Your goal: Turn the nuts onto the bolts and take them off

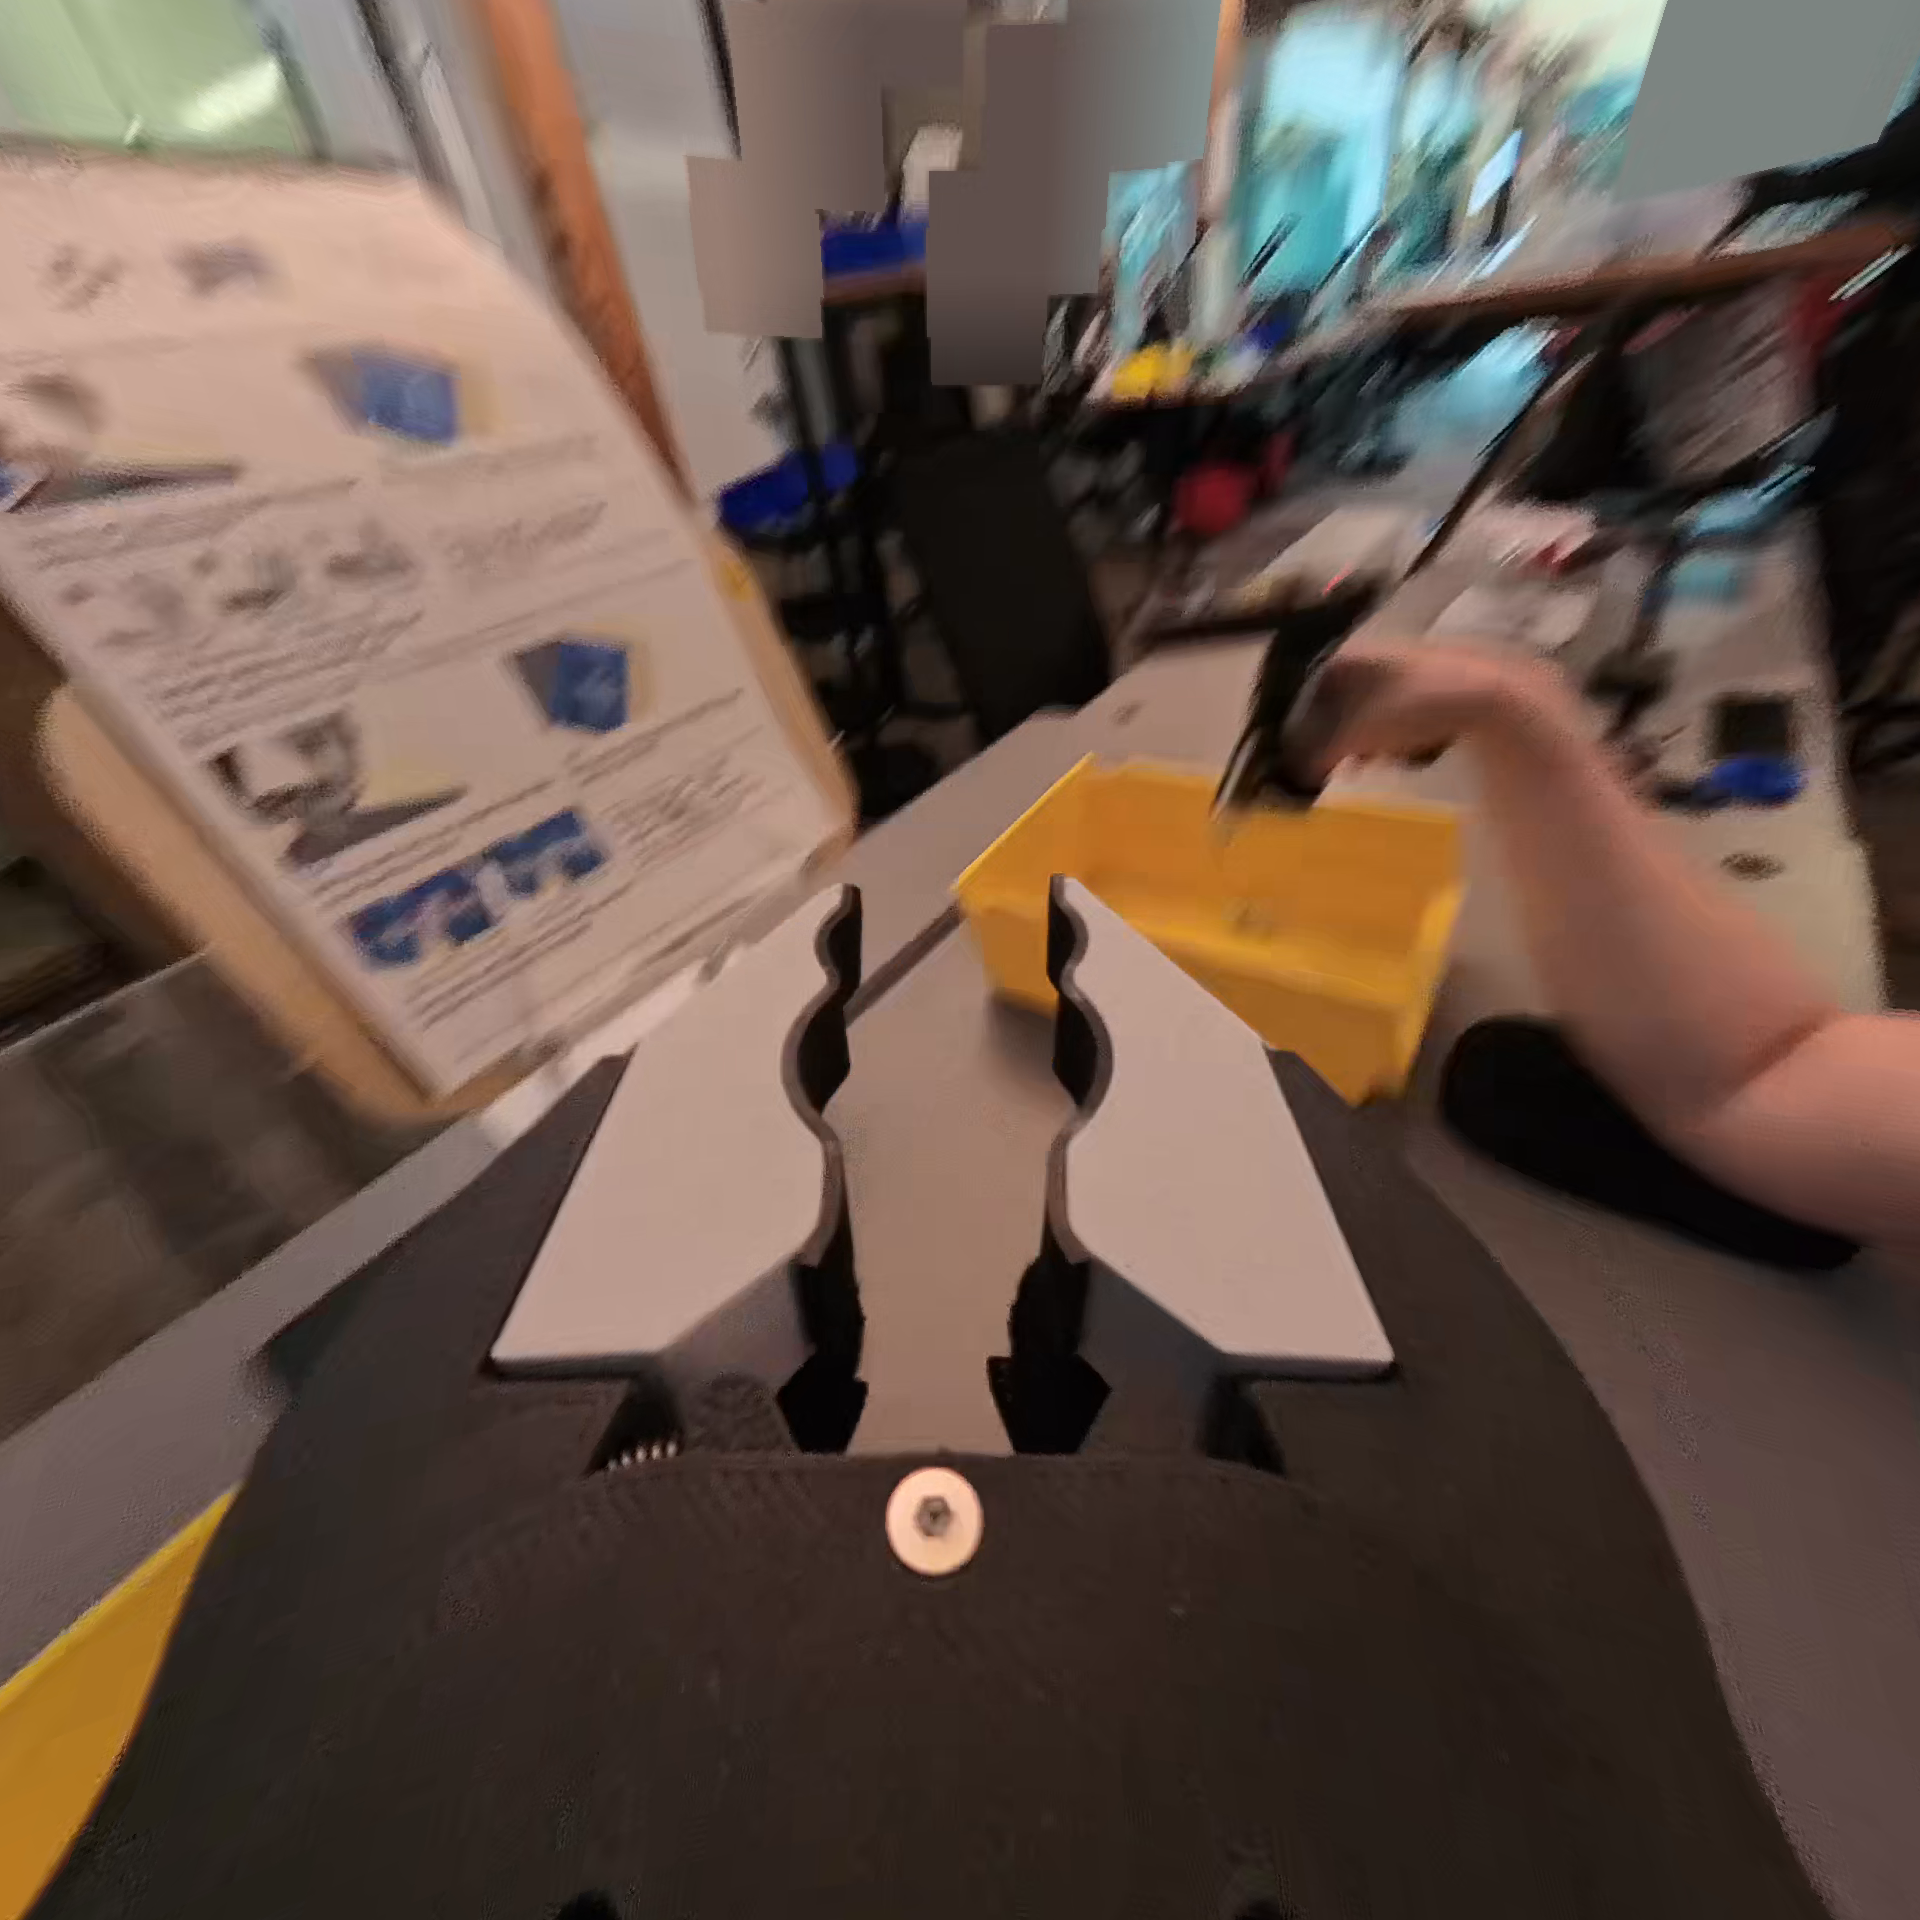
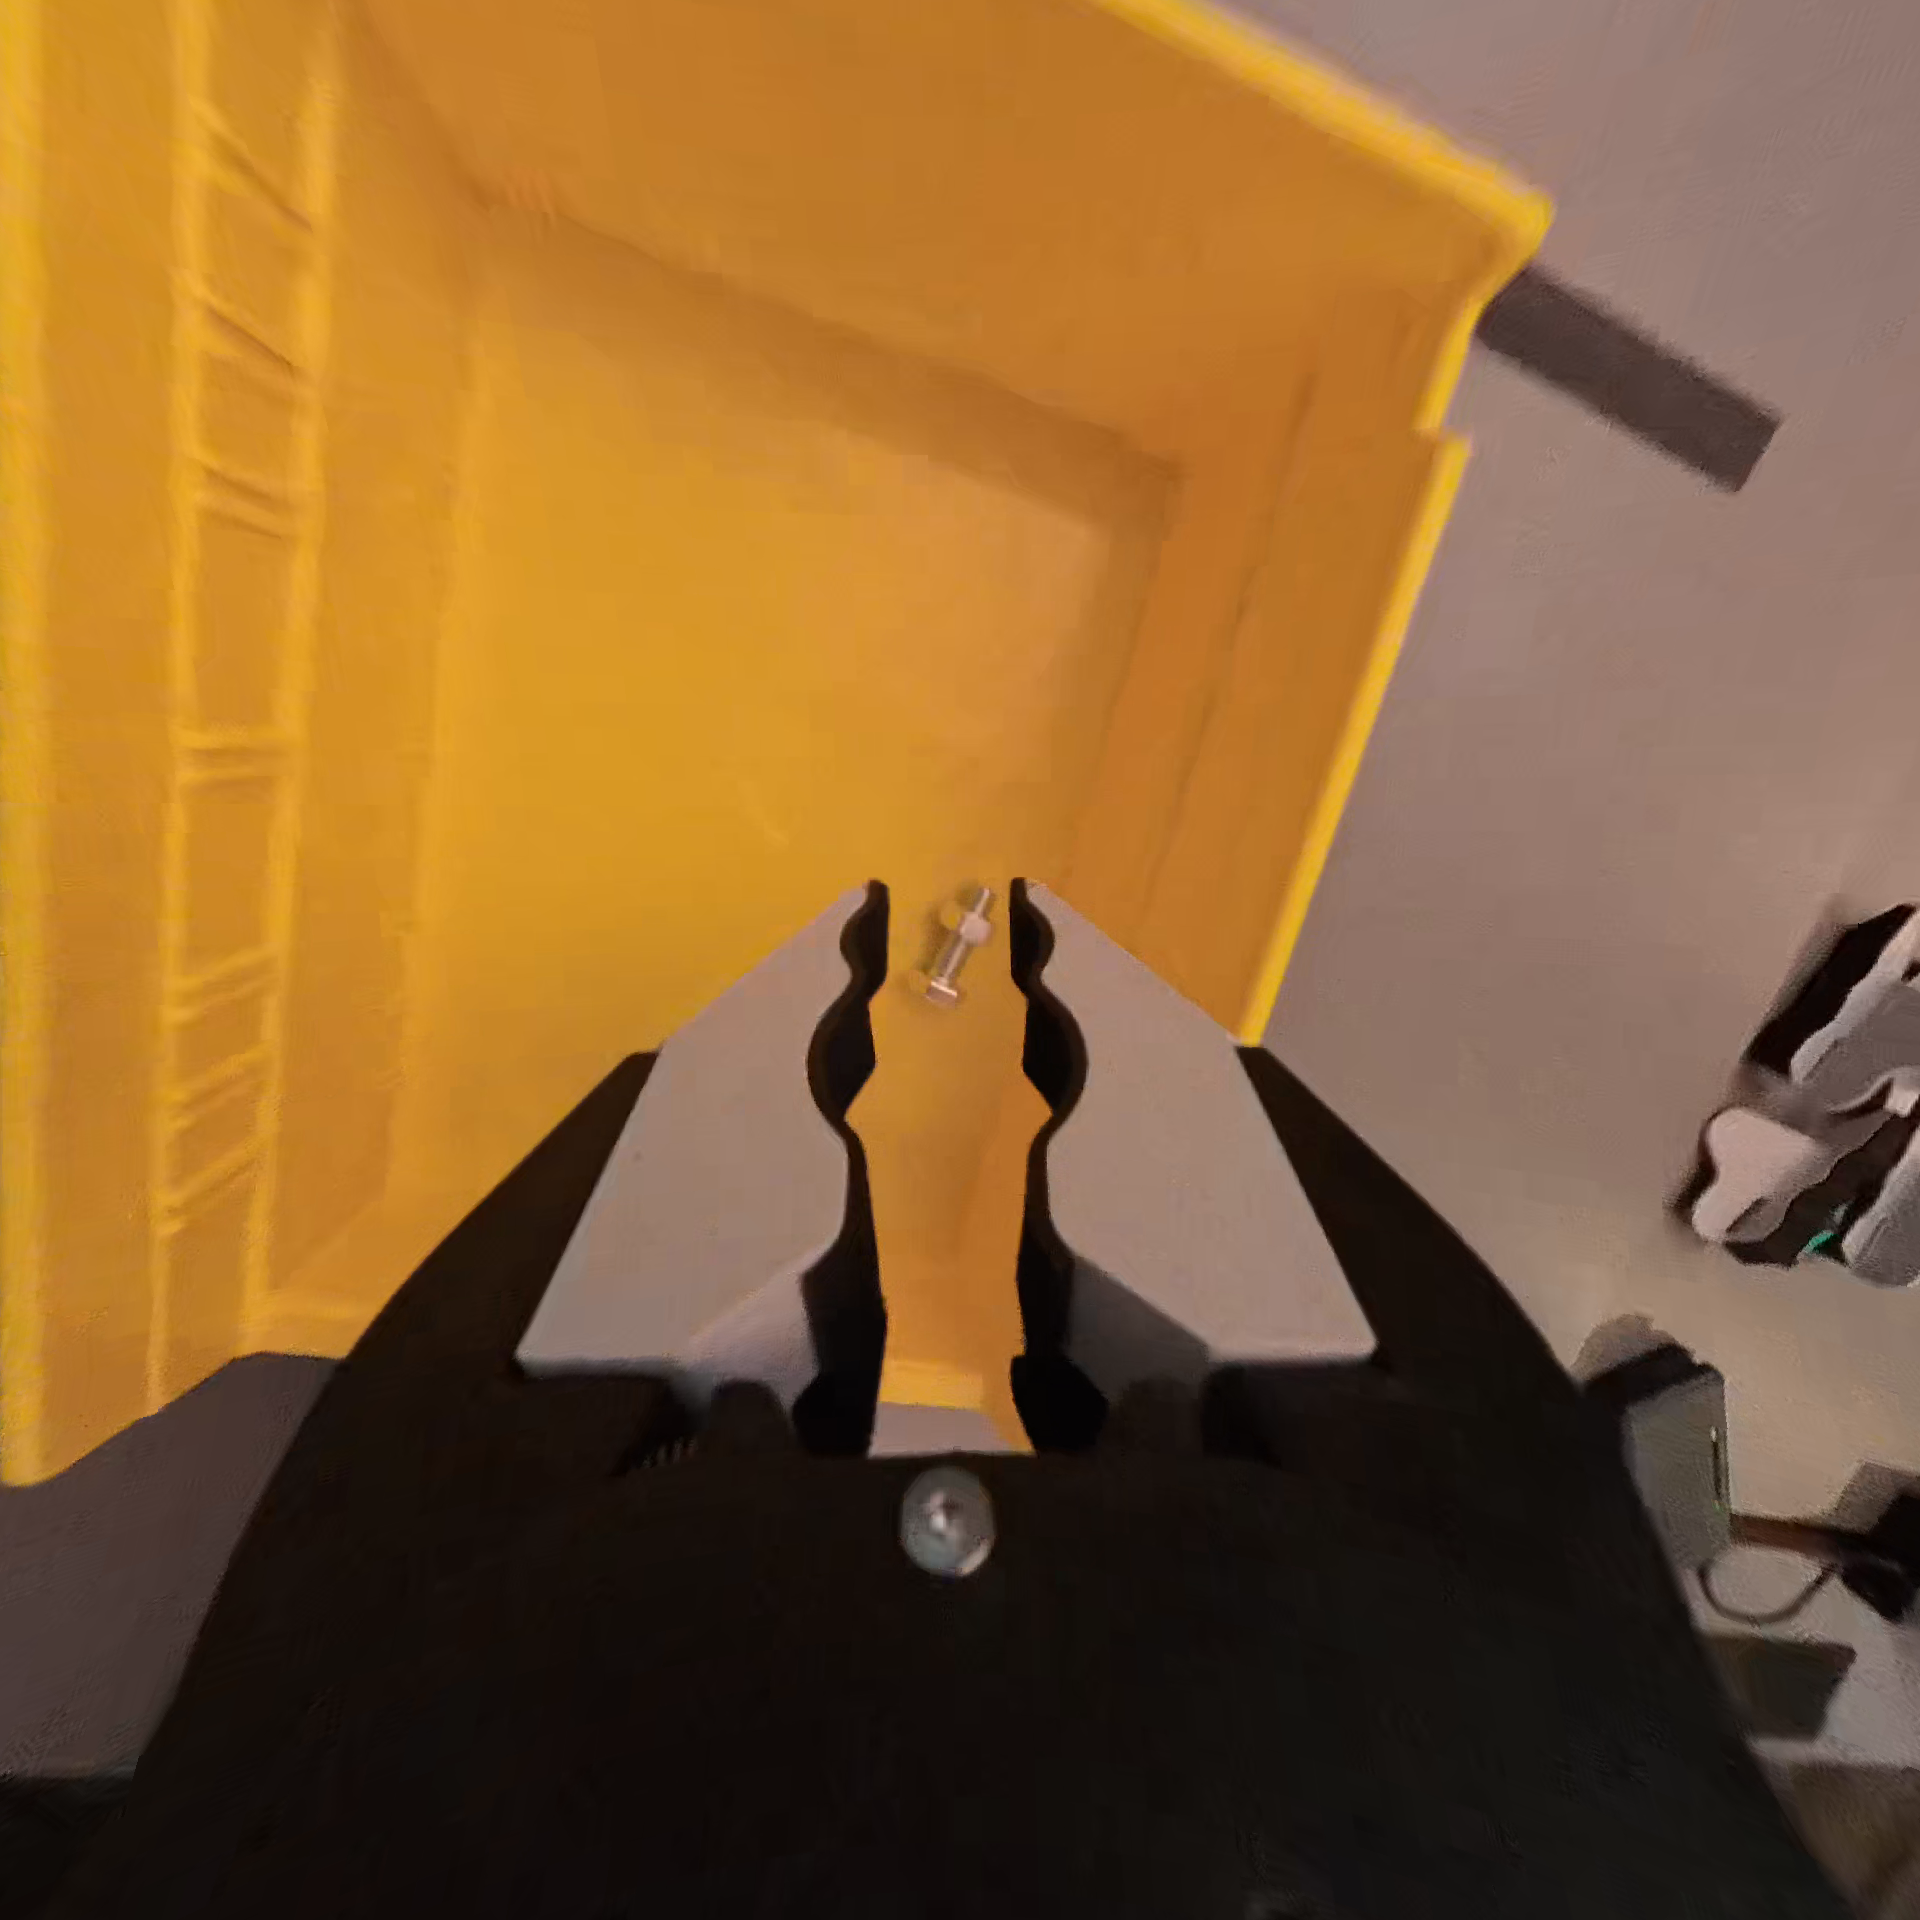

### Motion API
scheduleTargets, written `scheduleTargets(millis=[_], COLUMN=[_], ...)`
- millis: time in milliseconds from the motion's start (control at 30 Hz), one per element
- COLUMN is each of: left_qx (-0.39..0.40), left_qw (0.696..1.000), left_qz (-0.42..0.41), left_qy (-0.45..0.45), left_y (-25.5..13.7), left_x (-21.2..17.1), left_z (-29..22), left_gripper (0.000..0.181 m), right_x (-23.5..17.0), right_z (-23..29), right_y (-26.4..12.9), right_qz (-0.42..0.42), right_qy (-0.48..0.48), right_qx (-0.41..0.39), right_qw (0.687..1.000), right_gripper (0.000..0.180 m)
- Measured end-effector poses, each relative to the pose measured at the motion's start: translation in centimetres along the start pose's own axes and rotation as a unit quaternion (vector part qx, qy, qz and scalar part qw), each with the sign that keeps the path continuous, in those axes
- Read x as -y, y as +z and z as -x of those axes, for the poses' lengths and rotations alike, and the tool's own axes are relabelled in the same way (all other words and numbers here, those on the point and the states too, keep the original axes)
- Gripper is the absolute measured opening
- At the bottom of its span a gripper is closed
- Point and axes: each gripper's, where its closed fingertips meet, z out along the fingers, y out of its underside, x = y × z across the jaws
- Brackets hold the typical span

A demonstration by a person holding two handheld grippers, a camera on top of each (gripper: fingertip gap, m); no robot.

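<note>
The grey table point(image 1: 935, 1195) is carrying a yellow bin point(image 2: 727, 520), its near wall cut off. The left gripper point(image 1: 954, 904) is hovering with fingers parted, empty. The right gripper point(image 2: 950, 899), fingers parted, is straddling a blurred bolt point(image 2: 951, 951) lying on the bin floor; its nut is hard to make out.

Left wrist view faces level across the table point(image 1: 1195, 717); right wrist view looks steeply down, close into the yellow bin point(image 2: 727, 416), visible in both views point(image 1: 1340, 987)

Grey table point(image 1: 935, 1174) carries yellow bin point(image 1: 1351, 997); black pad point(image 1: 1579, 1143) just beside bin.
</note>
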Motion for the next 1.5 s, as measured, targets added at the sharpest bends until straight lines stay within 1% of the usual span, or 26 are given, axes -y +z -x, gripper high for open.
scheduleTargets(millis=[67,133,167,200,233,267,333,367,400,467,533,600,733,800,967,1133,1200,1267,1300,1500], left_qx=[0.071,0.138,0.161,0.181,0.197,0.203,0.182,0.173,0.171,0.162,0.147,0.140,0.124,0.118,0.131,0.101,0.085,0.078,0.081,0.083], left_qw=[0.992,0.970,0.958,0.948,0.941,0.936,0.924,0.910,0.891,0.846,0.794,0.749,0.693,0.669,0.668,0.668,0.672,0.668,0.665,0.657], left_qz=[0.104,0.199,0.236,0.261,0.274,0.286,0.327,0.358,0.395,0.468,0.535,0.580,0.629,0.650,0.660,0.677,0.674,0.677,0.679,0.678], left_qy=[0.011,0.010,0.005,0.000,-0.008,-0.025,-0.084,-0.116,-0.146,-0.199,-0.247,-0.288,-0.330,-0.339,-0.317,-0.291,-0.296,-0.299,-0.299,-0.320], left_y=[-2.0,-4.8,-6.2,-7.5,-8.6,-9.5,-10.9,-11.8,-12.7,-14.5,-15.9,-16.8,-17.4,-17.7,-17.1,-17.3,-17.0,-17.1,-17.2,-17.0], left_x=[-3.2,-6.5,-7.8,-8.8,-9.5,-10.3,-12.8,-14.5,-16.3,-19.9,-23.3,-26.0,-29.7,-30.9,-32.8,-34.4,-34.7,-35.1,-35.2,-35.3], left_z=[2.6,5.1,6.1,7.0,7.7,8.2,7.9,7.6,7.5,7.0,6.4,6.2,6.5,6.4,8.7,8.8,8.5,8.4,8.6,8.7], left_gripper=[0.037,0.034,0.030,0.021,0.017,0.017,0.016,0.017,0.020,0.021,0.022,0.023,0.038,0.039,0.038,0.029,0.027,0.025,0.018,0.016], right_x=[2.9,6.0,7.4,8.6,9.7,10.5,11.5,11.9,12.1,12.3,12.5,12.5,12.6,12.5,12.6,12.6,12.6,12.5,12.5,12.1], right_z=[1.1,2.9,3.9,4.8,5.6,6.1,7.2,7.8,8.2,8.9,9.5,10.1,10.9,11.2,12.1,13.0,13.2,13.1,13.1,13.4], right_y=[-3.2,-7.0,-9.0,-10.9,-12.6,-14.2,-16.4,-17.1,-17.3,-17.0,-16.7,-16.5,-16.4,-16.4,-16.4,-16.4,-16.2,-16.1,-16.1,-16.5], right_qz=[-0.098,-0.209,-0.263,-0.315,-0.363,-0.403,-0.462,-0.479,-0.485,-0.481,-0.478,-0.477,-0.478,-0.478,-0.479,-0.478,-0.474,-0.470,-0.470,-0.471], right_qy=[-0.015,-0.039,-0.051,-0.061,-0.070,-0.078,-0.099,-0.110,-0.119,-0.133,-0.144,-0.151,-0.159,-0.164,-0.177,-0.194,-0.199,-0.204,-0.207,-0.223], right_qx=[-0.007,-0.001,0.004,0.003,-0.003,-0.012,-0.029,-0.034,-0.037,-0.036,-0.030,-0.015,0.006,0.012,0.023,0.030,0.027,0.019,0.015,0.017], right_qw=[0.995,0.977,0.963,0.947,0.929,0.912,0.881,0.870,0.866,0.866,0.866,0.866,0.864,0.863,0.860,0.856,0.857,0.858,0.858,0.853], right_gripper=[0.026,0.029,0.034,0.044,0.055,0.058,0.065,0.066,0.066,0.067,0.068,0.068,0.069,0.069,0.068,0.068,0.068,0.068,0.068,0.068])
